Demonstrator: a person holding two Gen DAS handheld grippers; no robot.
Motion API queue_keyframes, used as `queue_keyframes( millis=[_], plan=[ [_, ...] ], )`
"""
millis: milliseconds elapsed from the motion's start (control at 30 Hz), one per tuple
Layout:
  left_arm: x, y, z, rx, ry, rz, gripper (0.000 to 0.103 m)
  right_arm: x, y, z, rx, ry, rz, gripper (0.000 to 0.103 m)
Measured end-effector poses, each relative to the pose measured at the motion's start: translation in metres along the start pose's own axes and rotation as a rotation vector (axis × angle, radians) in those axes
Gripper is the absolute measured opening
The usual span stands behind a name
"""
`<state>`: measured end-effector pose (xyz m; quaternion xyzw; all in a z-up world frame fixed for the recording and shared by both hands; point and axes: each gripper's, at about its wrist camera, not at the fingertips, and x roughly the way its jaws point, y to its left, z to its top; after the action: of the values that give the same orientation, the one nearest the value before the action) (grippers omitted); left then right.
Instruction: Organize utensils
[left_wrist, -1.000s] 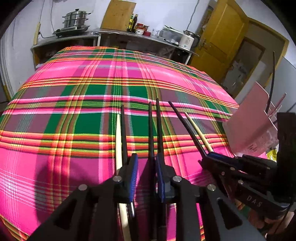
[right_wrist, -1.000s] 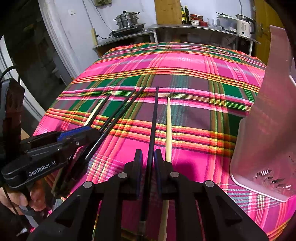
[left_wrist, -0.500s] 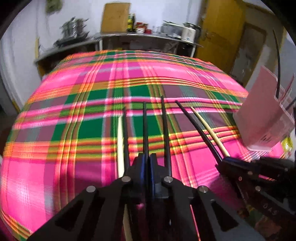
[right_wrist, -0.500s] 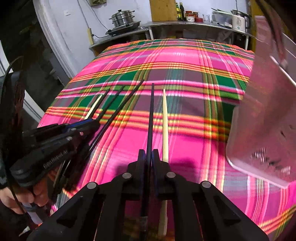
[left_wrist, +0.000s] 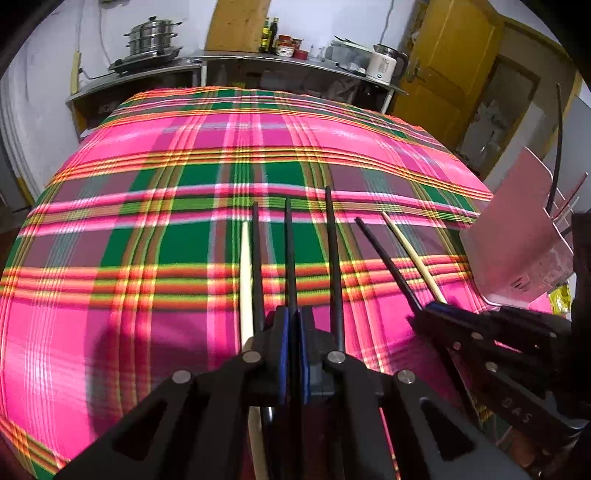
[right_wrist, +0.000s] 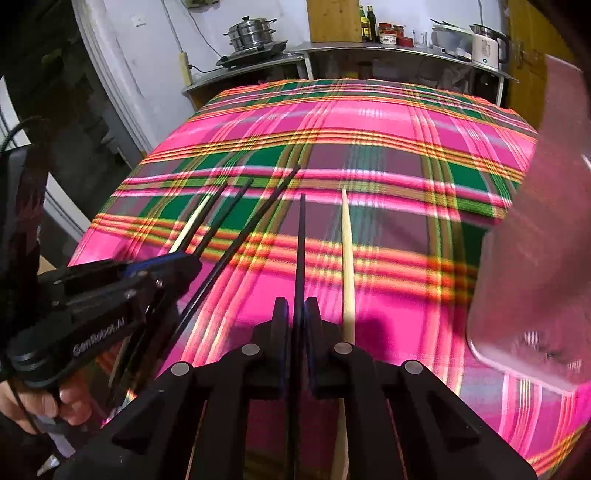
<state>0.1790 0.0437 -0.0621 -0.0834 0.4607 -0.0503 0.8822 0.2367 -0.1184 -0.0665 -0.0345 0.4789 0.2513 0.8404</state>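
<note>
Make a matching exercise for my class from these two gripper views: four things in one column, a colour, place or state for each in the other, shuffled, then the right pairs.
Column 1
1. left gripper
2. utensil holder
3. steamer pot
4. tablecloth

Column 2
A. pink and green plaid
B. on the counter by the far wall
C. shut on a black chopstick
D. pale pink, at the table's right edge, with sticks standing in it

Pairs: 1-C, 2-D, 3-B, 4-A

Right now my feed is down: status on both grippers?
Left gripper shut on black chopstick. Right gripper shut on another black chopstick. Pink holder right, unobstructed.
</note>
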Motion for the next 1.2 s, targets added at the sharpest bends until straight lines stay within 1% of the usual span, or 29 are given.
queue_keyframes(
  millis=[167,367,467,633,733,933,1200],
  plan=[
    [0.004,0.001,0.008,0.015,0.013,-0.011,0.007,0.01,0.003,0.015,-0.008,0.001,-0.015,0.009],
    [0.01,-0.001,0.018,0.047,0.027,-0.018,0.007,0.017,0.003,0.024,0.003,0.005,-0.019,0.009],
    [0.012,-0.003,0.022,0.071,0.036,-0.021,0.007,0.018,0.003,0.026,0.001,0.011,-0.026,0.005],
    [0.009,0.001,0.021,0.031,0.035,-0.046,0.006,0.009,0.004,0.023,0.004,0.01,-0.007,0.005],
    [-0.003,0.005,0.019,-0.009,0.005,-0.074,0.006,-0.004,0.007,0.019,-0.002,-0.01,0.006,0.005],
    [-0.043,0.003,0.015,-0.027,-0.071,-0.101,0.006,-0.033,0.011,0.016,-0.003,-0.059,0.033,0.005],
    [-0.098,-0.01,0.018,0.004,-0.161,-0.135,0.006,-0.08,0.021,0.014,-0.018,-0.148,0.058,0.005]
  ],
)
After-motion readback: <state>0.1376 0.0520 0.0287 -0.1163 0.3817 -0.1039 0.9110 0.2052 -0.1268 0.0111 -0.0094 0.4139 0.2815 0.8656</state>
